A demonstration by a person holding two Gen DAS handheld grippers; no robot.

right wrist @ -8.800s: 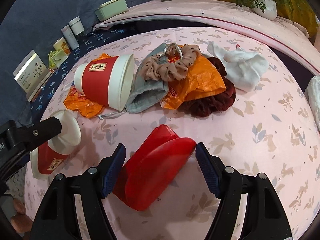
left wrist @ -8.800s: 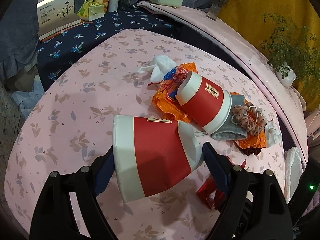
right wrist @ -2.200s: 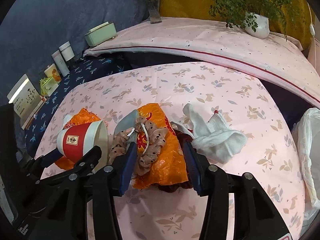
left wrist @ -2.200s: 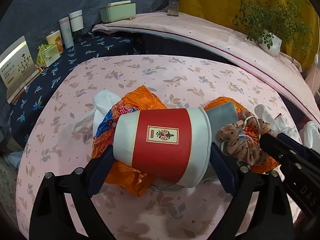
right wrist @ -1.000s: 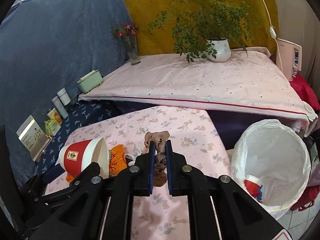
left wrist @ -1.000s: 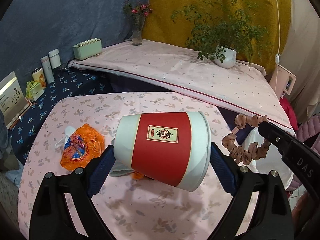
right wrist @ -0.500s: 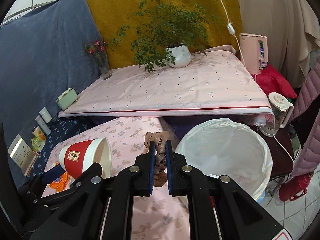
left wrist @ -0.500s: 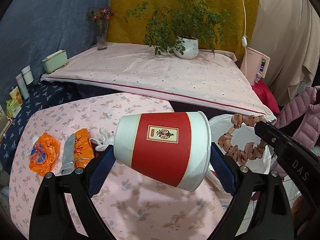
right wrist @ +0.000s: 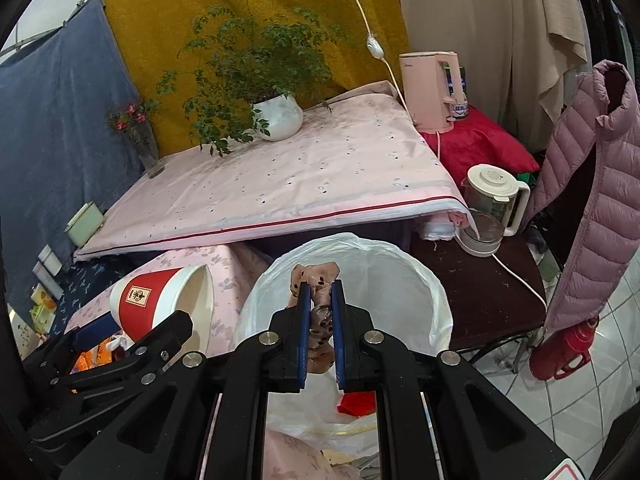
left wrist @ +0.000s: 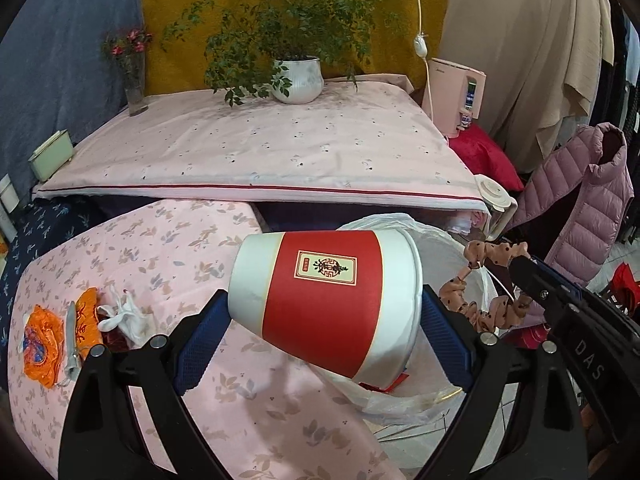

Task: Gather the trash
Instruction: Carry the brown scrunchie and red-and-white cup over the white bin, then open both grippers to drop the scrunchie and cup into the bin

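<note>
My left gripper (left wrist: pixel 320 320) clamps a red-and-white cup (left wrist: pixel 326 300) sideways beside the bin (right wrist: pixel 400 264); my right gripper (right wrist: pixel 320 312) pinches a spotted scrunchie (right wrist: pixel 316 280) over it, angled downward.

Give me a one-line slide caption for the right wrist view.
Right gripper holds a dotted scrunchie above the white-lined trash bin; beside it, the left gripper carries a red paper cup.

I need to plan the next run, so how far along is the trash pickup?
Done: red scraps already lie in the bin. In hand: the left gripper holds a cup, the right gripper a scrunchie over the bin. Left: orange wrappers and white cloth on the table.
</note>
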